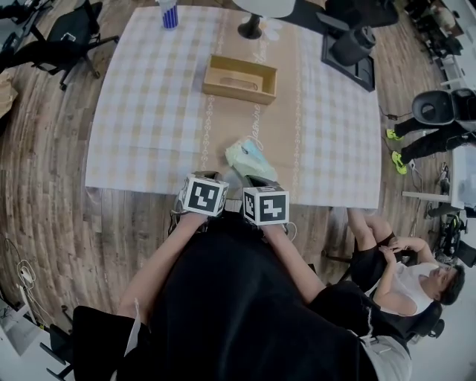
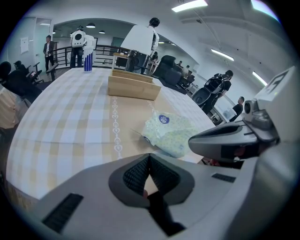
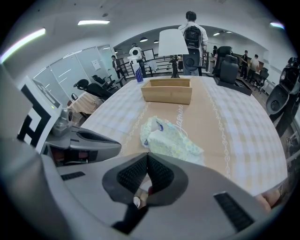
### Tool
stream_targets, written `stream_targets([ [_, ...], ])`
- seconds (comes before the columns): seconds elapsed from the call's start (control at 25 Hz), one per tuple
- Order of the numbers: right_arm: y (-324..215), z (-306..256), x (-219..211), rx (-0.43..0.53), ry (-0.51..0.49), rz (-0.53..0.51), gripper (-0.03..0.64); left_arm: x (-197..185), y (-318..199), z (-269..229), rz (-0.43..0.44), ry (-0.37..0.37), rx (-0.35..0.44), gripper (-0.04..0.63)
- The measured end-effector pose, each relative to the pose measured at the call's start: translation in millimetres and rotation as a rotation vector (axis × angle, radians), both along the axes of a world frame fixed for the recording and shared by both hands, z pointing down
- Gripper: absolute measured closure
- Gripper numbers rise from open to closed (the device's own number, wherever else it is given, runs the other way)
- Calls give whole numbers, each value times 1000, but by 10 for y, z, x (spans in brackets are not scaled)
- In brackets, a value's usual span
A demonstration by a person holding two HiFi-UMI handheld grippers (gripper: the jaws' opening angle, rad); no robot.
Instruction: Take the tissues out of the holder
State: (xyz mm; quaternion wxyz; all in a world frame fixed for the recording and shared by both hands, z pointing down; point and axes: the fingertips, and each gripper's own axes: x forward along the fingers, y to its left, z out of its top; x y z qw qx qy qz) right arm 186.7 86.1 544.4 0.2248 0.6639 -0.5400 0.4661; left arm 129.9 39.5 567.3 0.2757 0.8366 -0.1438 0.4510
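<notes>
The tissue pack (image 1: pixel 251 158), pale green with a blue round sticker, lies on the checked tablecloth (image 1: pixel 149 119) near the front edge, outside the holder. The wooden holder (image 1: pixel 239 78) stands further back, mid-table, and looks empty from above. Both grippers hover side by side at the near table edge, just short of the pack. My left gripper (image 2: pixel 149 157) is shut with nothing between its pads, and the pack (image 2: pixel 168 133) lies ahead to its right. My right gripper (image 3: pixel 147 156) is also shut and empty, with the pack (image 3: pixel 168 140) directly in front of it.
A blue striped cup (image 1: pixel 169 13) and a lamp base (image 1: pixel 251 30) stand at the table's far edge, with a black device (image 1: pixel 349 48) at the far right corner. A person sits on a chair (image 1: pixel 401 279) to the right. Office chairs (image 1: pixel 67 41) stand at the left.
</notes>
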Motion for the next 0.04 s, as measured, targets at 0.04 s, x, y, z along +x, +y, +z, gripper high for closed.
stream_targets([
  [0.04,-4,4,-1,1,-2,-4,604,-4,-8,-18,-3,0,1,595],
])
